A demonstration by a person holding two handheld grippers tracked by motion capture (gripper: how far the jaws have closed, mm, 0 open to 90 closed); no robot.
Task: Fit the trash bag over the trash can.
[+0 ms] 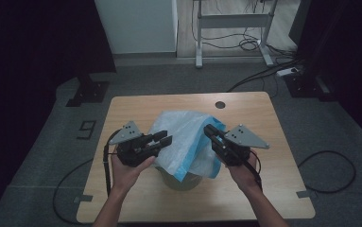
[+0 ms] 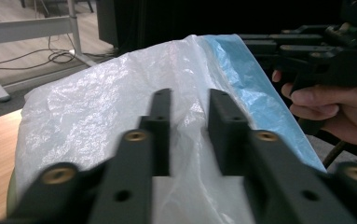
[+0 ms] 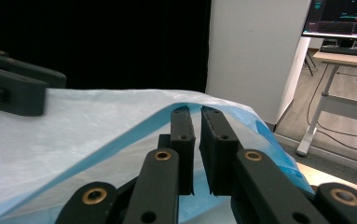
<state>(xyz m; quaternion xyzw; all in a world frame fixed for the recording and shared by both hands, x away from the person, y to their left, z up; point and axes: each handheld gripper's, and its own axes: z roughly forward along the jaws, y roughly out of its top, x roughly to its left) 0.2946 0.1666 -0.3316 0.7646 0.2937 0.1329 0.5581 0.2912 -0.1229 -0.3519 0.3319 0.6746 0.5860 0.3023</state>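
Setting: a lab or office test room, with a small wooden table (image 1: 263,189) sitting on grey carpet as the central landmark. Beyond the table's far edge, a white-framed desk (image 1: 233,21) is standing on a wood-look floor with cables (image 1: 247,45) trailing beneath it, a power strip (image 1: 289,72) is lying toward the far right, and black curtains are hanging on both sides. A monitor (image 3: 341,18) is glowing on another desk behind the table, and a taped numeral 9 (image 1: 87,128) is marking the carpet just left of it.
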